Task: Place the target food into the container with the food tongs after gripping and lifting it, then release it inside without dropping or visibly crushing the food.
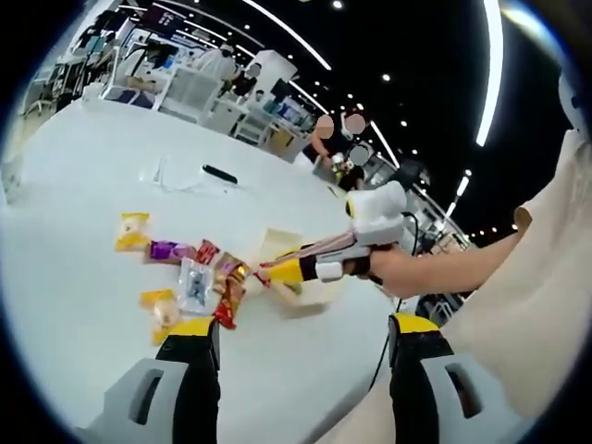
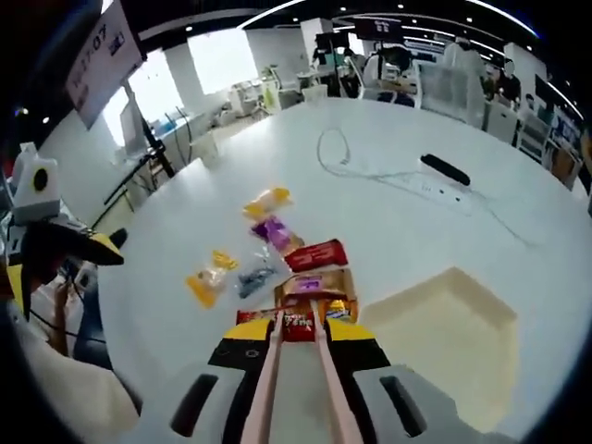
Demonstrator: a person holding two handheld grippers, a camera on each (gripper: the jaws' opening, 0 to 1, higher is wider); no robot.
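Several wrapped snacks lie in a loose cluster on the white table (image 2: pixel 388 231). My right gripper (image 2: pixel 296 338) is shut on the pink food tongs (image 2: pixel 319 370). Their tips rest at a red snack packet (image 2: pixel 298 324); whether they pinch it is unclear. Beyond it lie a brown packet (image 2: pixel 314 284) and another red packet (image 2: pixel 316 254). The pale beige container (image 2: pixel 444 324) sits just right of the tongs. In the left gripper view, my left gripper (image 1: pixel 301 338) stands wide open above the table. A hand holds the right gripper (image 1: pixel 291 270) over the container (image 1: pixel 287 245) there, tongs (image 1: pixel 314 248) pointing at the snacks.
A yellow packet (image 2: pixel 266 201), a purple one (image 2: pixel 276 231), a clear one (image 2: pixel 254 277) and a second yellow one (image 2: pixel 208 276) lie further out. A black bar (image 2: pixel 444 169) and a white cable (image 2: pixel 370 171) lie at the far side. People and desks stand beyond the table.
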